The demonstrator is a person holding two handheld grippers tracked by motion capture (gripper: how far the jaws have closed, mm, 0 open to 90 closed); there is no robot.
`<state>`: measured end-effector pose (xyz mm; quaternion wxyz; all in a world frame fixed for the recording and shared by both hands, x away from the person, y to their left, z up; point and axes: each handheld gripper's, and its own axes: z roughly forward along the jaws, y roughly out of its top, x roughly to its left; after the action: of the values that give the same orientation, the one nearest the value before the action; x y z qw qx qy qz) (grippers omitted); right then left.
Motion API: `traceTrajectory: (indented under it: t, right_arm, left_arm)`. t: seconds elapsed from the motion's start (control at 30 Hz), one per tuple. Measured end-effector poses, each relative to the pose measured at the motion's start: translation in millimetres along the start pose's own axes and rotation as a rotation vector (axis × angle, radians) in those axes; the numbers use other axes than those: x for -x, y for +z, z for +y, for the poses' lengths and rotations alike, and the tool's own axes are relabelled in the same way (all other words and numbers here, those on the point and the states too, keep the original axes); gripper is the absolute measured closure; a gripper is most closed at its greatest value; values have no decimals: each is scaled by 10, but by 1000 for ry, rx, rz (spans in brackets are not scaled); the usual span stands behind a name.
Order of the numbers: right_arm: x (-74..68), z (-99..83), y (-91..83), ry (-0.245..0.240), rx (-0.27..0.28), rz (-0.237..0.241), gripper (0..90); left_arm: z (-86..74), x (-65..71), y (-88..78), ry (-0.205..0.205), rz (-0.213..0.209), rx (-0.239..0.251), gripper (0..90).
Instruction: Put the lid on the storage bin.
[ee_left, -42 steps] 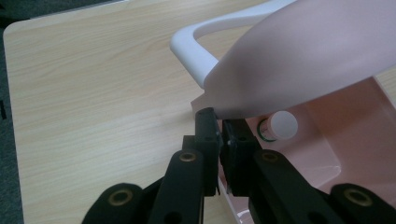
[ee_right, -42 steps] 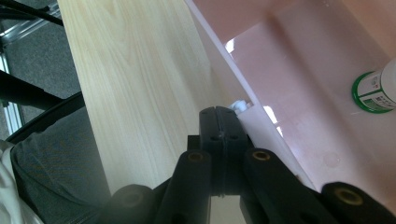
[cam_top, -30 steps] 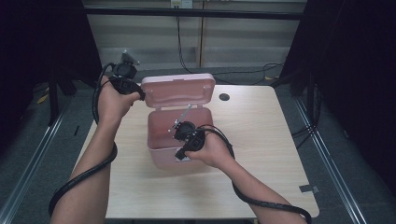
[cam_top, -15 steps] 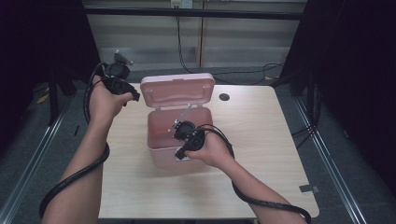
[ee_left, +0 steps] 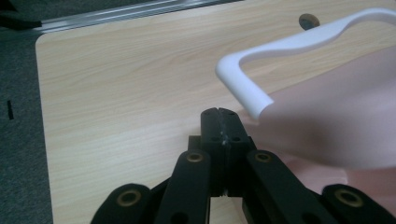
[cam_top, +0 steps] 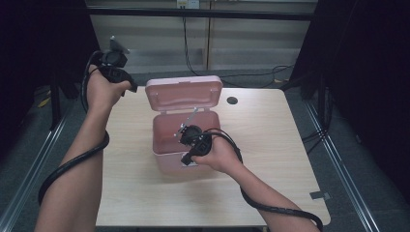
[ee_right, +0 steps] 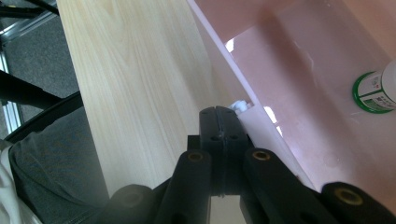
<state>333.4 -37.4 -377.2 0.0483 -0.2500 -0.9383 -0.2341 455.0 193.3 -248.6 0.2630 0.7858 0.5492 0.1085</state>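
One pink box [cam_top: 180, 145] sits mid-table [cam_top: 270, 145], lid [cam_top: 183, 92] up, one green-capped bottle [ee_right: 376, 91] inside. Two grippers: left gripper [ee_left: 219, 123] and right gripper [ee_right: 218, 122], fingers fully closed, holding nothing.

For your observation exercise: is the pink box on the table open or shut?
Open. The pink box has its lid swung up and back, and a green-capped bottle lies inside.

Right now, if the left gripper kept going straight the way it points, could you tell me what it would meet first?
Probably the bare table. In the left gripper view the shut left gripper aims at the wood just left of the white handle on the pink lid; depth is unclear, so it might graze the lid's edge.
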Motion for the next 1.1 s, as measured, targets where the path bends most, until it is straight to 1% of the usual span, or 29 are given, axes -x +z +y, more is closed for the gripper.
traceTrajectory:
  t: [0.07, 0.1, 0.17, 0.23, 0.27, 0.3, 0.33, 0.37, 0.43, 0.47, 0.57, 0.7, 0.73, 0.8, 0.83, 0.87, 0.93, 1.0, 1.1]
  right_arm:
    - [9, 0, 0, -3, 1, 3, 900]
    - [11, 0, -1, -5, 0, 6, 900]
    - [15, -1, 1, -5, 1, 9, 900]
    - [17, -3, 2, -7, 0, 13, 900]
    - [19, -3, 2, -8, 0, 14, 900]
    - [20, -3, 2, -6, 0, 16, 900]
    - [22, -2, 2, -1, 2, 17, 900]
    - [24, -4, 1, -2, 2, 19, 900]
    - [21, -9, 1, -3, 4, 17, 900]
    - [18, -12, 1, -3, 5, 16, 900]
    - [17, -21, -2, -3, 11, 13, 900]
    - [27, -35, -32, -3, -2, 2, 900]
    - [38, -44, -56, 1, -6, -1, 900]
    - [70, -75, -143, 13, 14, 17, 900]
    - [76, -85, -178, 20, 20, 14, 900]
    - [94, -99, -226, 16, 22, 0, 900]
    - [134, -129, -325, 33, 32, -15, 900]
    - [209, -169, -426, 51, 42, -42, 900]
    - [308, -218, -524, 77, 58, -49, 900]
  left_arm:
    - [72, 11, 16, 5, -6, -7, 900]
    - [105, 16, 23, -3, -15, 1, 900]
    - [163, 50, 34, 8, -5, -3, 900]
    - [201, 101, 55, 9, -26, 5, 900]
    - [207, 117, 65, 14, -33, -3, 900]
    - [208, 142, 83, 14, -50, 3, 900]
    - [207, 162, 94, 13, -52, 5, 900]
    - [204, 180, 105, 21, -49, -3, 900]
    - [195, 208, 118, 23, -55, 0, 900]
    - [192, 214, 122, 30, -56, -6, 900]
    - [179, 228, 131, 22, -52, -5, 900]
    - [167, 237, 121, 34, -50, -11, 900]
    - [162, 238, 117, 34, -51, -9, 900]
    - [158, 244, 114, 36, -47, -6, 900]
    - [156, 251, 113, 35, -47, -3, 900]
    - [156, 257, 110, 45, -43, -7, 900]
    - [158, 273, 104, 51, -45, -3, 900]
    - [158, 288, 96, 52, -44, -3, 900]
    - [151, 301, 89, 56, -47, -6, 900]
